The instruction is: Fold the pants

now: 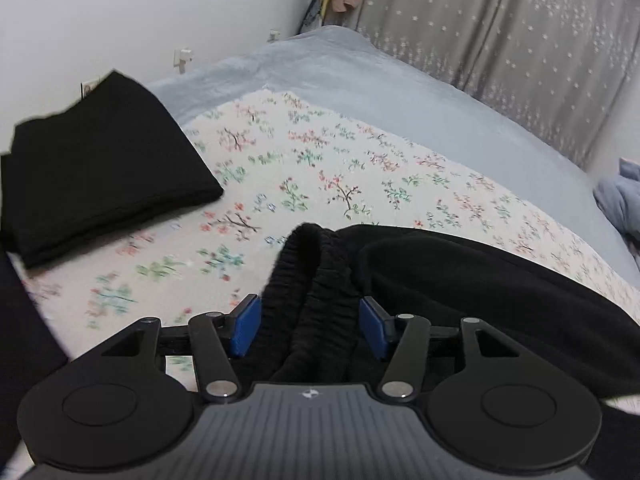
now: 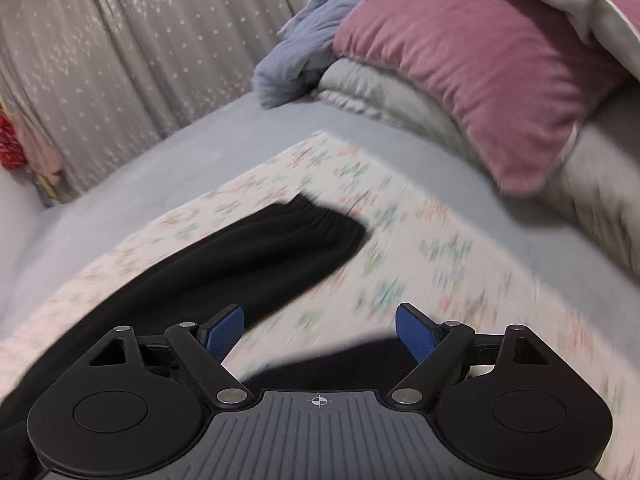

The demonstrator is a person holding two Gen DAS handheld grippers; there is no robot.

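Observation:
Black pants (image 1: 460,280) lie on a floral mat (image 1: 304,168) on the bed. In the left wrist view my left gripper (image 1: 310,328) has its blue pads on either side of the bunched elastic waistband (image 1: 316,280), closed partway on it. In the right wrist view a pant leg (image 2: 260,248) stretches away to its cuffed end (image 2: 332,220). My right gripper (image 2: 320,334) is open and empty, above the mat, with another dark part of the pants (image 2: 320,368) just below it. The right view is motion-blurred.
A folded black garment (image 1: 104,168) lies on the mat at the left. A pink pillow (image 2: 480,80), grey quilt (image 2: 380,92) and crumpled blue cloth (image 2: 296,56) sit at the bed's head. Grey curtains (image 1: 520,32) hang behind the bed.

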